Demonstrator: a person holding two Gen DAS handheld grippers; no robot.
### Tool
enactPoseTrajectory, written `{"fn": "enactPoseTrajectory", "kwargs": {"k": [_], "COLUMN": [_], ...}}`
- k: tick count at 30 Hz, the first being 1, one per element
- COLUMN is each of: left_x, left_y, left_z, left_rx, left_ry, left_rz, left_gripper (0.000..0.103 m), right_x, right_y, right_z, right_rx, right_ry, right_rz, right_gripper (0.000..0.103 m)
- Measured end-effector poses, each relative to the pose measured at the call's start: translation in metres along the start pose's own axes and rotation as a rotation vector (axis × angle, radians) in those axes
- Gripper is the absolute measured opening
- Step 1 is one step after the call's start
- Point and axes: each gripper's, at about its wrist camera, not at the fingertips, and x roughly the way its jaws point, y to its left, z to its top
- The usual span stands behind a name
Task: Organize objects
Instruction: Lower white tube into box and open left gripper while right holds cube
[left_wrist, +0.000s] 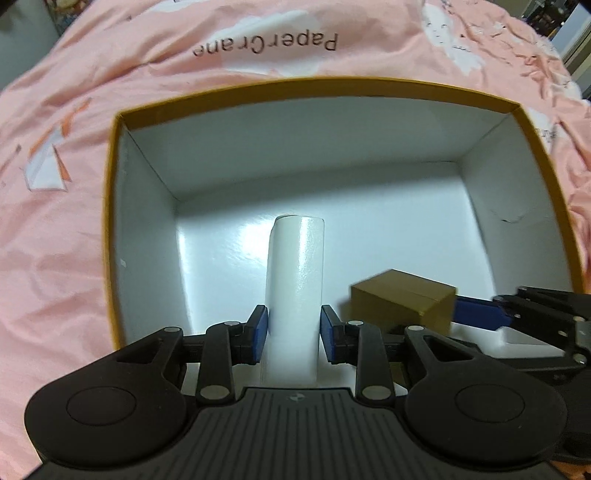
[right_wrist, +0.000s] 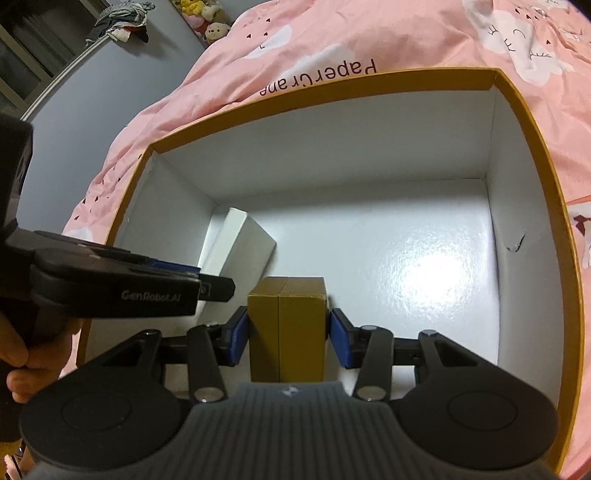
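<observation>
- An open, yellow-rimmed carton (left_wrist: 314, 83) sat on a pink bedspread (left_wrist: 55, 258).
- The left hand-held gripper (left_wrist: 293, 328) was partly open, its blue pads close on either side of a white box (left_wrist: 295, 277) inside the carton, near its left wall. I cannot tell whether they pressed it.
- The right hand-held gripper (right_wrist: 288, 328) clasped a small gold box (right_wrist: 288, 339) low inside the carton, just beside the white one.

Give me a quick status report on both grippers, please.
Left gripper open around white box, inside carton. Right gripper shut on gold box. Nothing in the way.
</observation>
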Motion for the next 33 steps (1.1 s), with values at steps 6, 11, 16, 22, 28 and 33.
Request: {"fn": "enactPoseTrajectory", "kwargs": {"k": [6, 11, 16, 22, 28, 33], "left_x": [-0.006, -0.012, -0.012, -0.010, -0.010, -0.006], "left_y": [-0.001, 0.001, -0.004, -0.017, -0.031, -0.037], "left_z": [-0.003, -0.001, -0.008, -0.012, -0.012, -0.015], "left_rx": [-0.038, -0.039, -0.005, 0.053, 0.169, 0.289], "left_ry": [-0.006, -0.002, 0.006, -0.002, -0.006, -0.012], "left_rz": [-0.080, -0.136, -0.162, -0.161, -0.123, -0.073], "left_gripper": [0.036, 0.035, 0.026, 0.024, 0.028, 0.040], "right_x": [-0.002, -0.007, -0.014, -0.019, -0.018, -0.014], "right_y": [0.001, -0.001, -0.006, -0.016, -0.021, -0.017], "right_z": [0.001, 0.002, 0.004, 0.004, 0.006, 0.005], "right_rx": [0.000, 0.000, -0.006, 0.001, 0.040, 0.035], "right_ry": [0.012, 0.011, 0.009, 0.037, 0.051, 0.057], "right_rz": [-0.032, -0.069, -0.114, -0.135, -0.110, -0.093], "right_gripper": [0.048, 0.048, 0.048, 0.048, 0.048, 0.048]}}
